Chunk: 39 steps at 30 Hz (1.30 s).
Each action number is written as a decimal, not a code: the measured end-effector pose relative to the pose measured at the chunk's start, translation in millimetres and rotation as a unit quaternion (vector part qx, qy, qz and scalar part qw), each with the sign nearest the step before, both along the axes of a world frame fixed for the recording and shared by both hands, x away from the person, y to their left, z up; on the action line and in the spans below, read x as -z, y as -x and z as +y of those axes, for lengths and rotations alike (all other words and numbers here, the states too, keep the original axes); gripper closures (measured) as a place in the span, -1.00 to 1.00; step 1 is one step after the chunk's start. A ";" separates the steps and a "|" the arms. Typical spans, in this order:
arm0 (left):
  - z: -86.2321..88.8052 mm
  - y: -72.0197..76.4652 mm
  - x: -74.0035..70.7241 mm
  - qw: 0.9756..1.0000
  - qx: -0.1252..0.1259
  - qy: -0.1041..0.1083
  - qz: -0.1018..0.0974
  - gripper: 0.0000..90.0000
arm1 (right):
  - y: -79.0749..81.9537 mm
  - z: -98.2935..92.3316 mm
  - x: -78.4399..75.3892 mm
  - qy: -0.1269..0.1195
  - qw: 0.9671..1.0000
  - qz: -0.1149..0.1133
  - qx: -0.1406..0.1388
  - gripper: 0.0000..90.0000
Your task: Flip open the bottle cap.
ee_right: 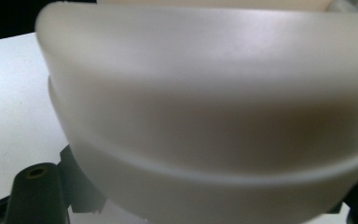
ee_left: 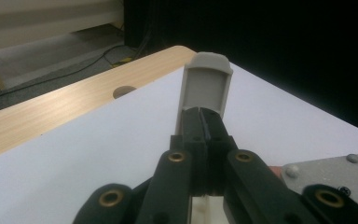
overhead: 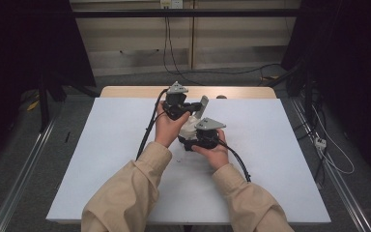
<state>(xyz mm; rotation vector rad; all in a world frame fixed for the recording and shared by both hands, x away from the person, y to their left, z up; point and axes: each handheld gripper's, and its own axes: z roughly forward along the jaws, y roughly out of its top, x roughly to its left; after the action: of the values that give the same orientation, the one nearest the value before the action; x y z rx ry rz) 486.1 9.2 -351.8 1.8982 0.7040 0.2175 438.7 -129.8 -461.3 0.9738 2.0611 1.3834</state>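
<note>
At the middle of a white table (overhead: pixel 101 159), we see a person's two hands bring a pair of grippers together over one pale plastic object (overhead: pixel 189 126), which sits just above the tabletop between them. The left gripper (overhead: pixel 195 107) has its jaws pressed together on the lower edge of a grey hinged flap (ee_left: pixel 206 86); in the left gripper view the flap stands upright beyond the black jaw tips, its hollow face toward the camera and its rounded top clear of them. The right gripper (overhead: pixel 193 140) reaches in from the near side, and in the right gripper view the rounded cream body (ee_right: pixel 205 116) sits right against the camera between the jaws, so close that we cannot tell whether they are clamped on it or only cradling it. We judge the piece to be light, rigid moulded plastic with a smooth, somewhat slippery shell; the flap looks thin and its hinge the weak point. Our reading is that the broad curved body is the place for a steadying hold, while the flap is best taken near its base, as here, not at its free tip. A wooden strip (ee_left: pixel 60 109) with a round hole borders the far edge of the table.
</note>
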 end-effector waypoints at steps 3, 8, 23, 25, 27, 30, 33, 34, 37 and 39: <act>-0.3 -1.0 0.8 1.000 0.003 -0.001 -0.001 1.00 | -0.1 0.0 0.0 0.000 1.000 0.000 0.000 -0.58; -3.0 -1.7 4.5 1.000 0.004 -0.015 0.000 1.00 | -0.1 0.3 0.1 0.002 1.000 -0.001 -0.001 -0.58; -5.6 -3.1 4.9 1.000 0.002 -0.018 -0.007 1.00 | -0.3 -0.1 0.4 0.001 1.000 0.000 0.000 -0.58; -5.7 -3.7 5.0 1.000 0.002 -0.019 -0.008 1.00 | -0.3 -0.1 0.4 0.001 1.000 0.000 0.000 -0.58; -6.9 -3.3 5.4 1.000 0.001 -0.021 -0.012 1.00 | -0.1 0.1 0.4 0.002 1.000 -0.001 -0.001 -0.58; -8.4 -3.2 5.7 0.999 0.003 -0.027 -0.017 1.00 | -0.1 0.2 0.4 0.002 1.000 0.000 0.000 -0.58; -9.2 -3.5 5.9 0.999 0.004 -0.028 -0.016 1.00 | 0.0 0.3 0.4 0.002 1.000 0.000 0.000 -0.58; -9.4 -3.3 5.9 0.999 0.005 -0.030 -0.017 1.00 | 0.0 0.3 0.4 0.002 1.000 0.000 0.000 -0.58; -9.8 -3.2 5.7 0.999 0.005 -0.033 -0.019 1.00 | 0.0 0.5 0.5 0.003 1.000 0.000 0.000 -0.58; -10.5 -3.4 6.2 0.999 0.005 -0.032 -0.020 1.00 | 0.1 0.6 0.5 0.003 1.000 0.000 0.000 -0.58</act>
<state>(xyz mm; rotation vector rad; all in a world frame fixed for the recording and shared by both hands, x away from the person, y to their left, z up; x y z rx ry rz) 489.5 -1.2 -358.0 1.9531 0.6669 0.2746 438.6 -129.2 -461.8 0.9724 2.0642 1.3759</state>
